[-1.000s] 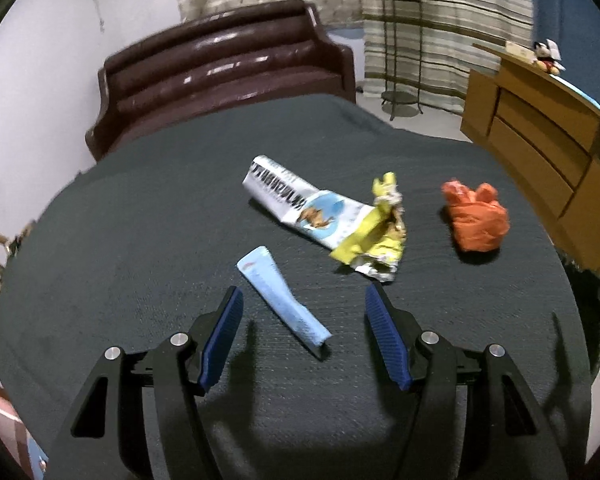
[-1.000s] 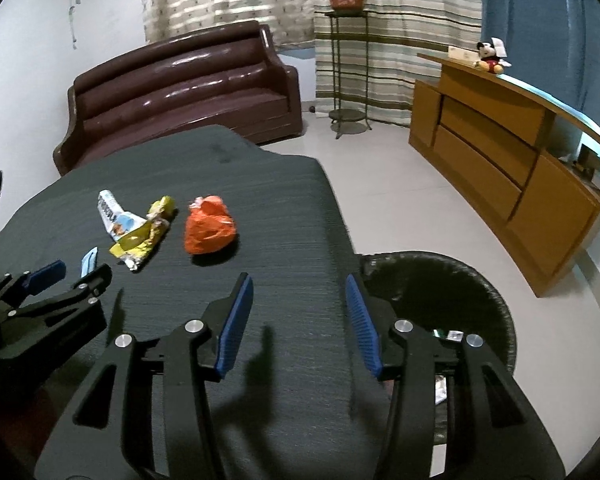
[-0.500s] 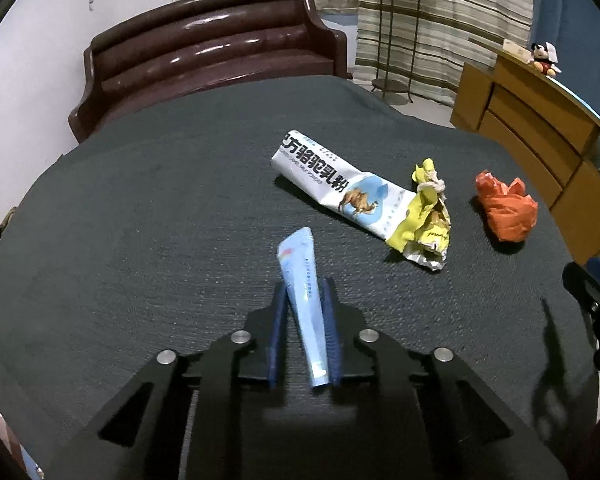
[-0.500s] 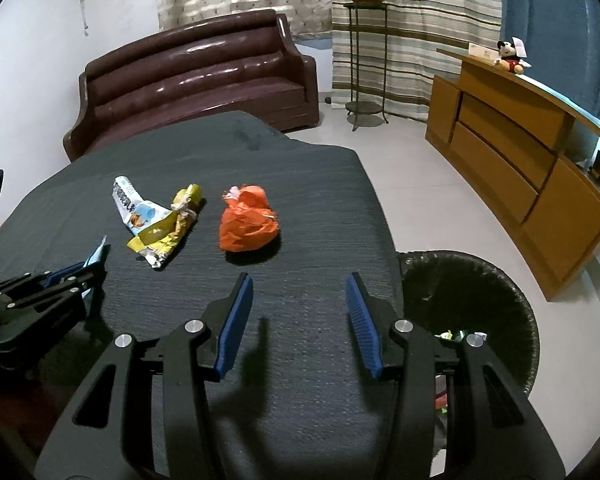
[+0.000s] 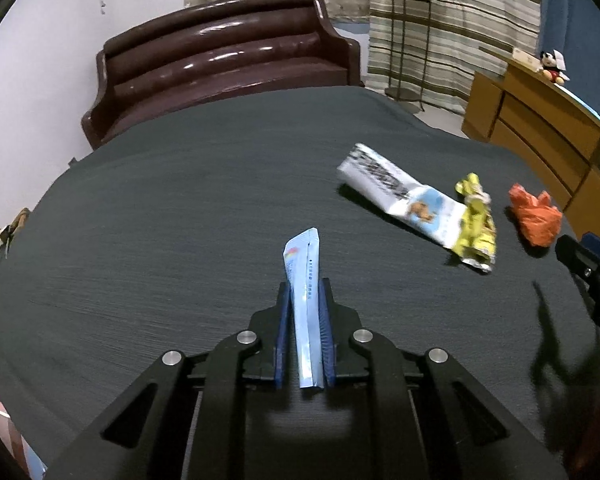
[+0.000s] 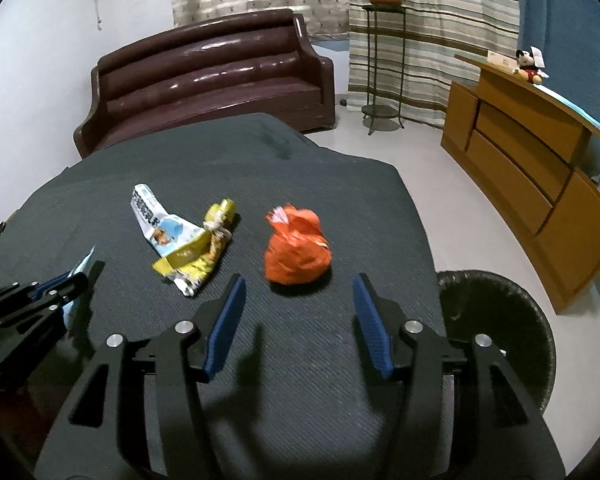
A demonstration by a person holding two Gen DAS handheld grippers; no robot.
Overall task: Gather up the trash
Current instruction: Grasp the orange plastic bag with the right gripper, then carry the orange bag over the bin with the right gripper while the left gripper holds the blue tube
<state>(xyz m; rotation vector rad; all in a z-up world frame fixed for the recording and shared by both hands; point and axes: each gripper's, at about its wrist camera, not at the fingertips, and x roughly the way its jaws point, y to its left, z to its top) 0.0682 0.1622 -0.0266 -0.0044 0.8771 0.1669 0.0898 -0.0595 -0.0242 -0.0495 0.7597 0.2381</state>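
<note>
My left gripper point(image 5: 303, 292) is shut on a light blue sachet wrapper point(image 5: 305, 280) and holds it above the dark table point(image 5: 180, 220); it also shows in the right wrist view point(image 6: 80, 276). A white and blue packet point(image 5: 400, 200) and a crumpled yellow wrapper point(image 5: 474, 228) lie to the right. A crumpled orange bag point(image 6: 298, 250) lies just ahead of my open right gripper point(image 6: 298, 288), roughly between its fingers. The packet point(image 6: 160, 224) and the yellow wrapper point(image 6: 204, 256) lie left of it.
A black trash bin point(image 6: 500, 328) stands on the floor at the table's right edge. A brown leather sofa point(image 6: 204, 80) is behind the table. A wooden cabinet point(image 6: 532, 152) stands at right, a plant stand point(image 6: 380, 60) at the back.
My left gripper closed on the blue sachet and lifted it off the table. My right gripper moved forward toward the orange bag, staying open.
</note>
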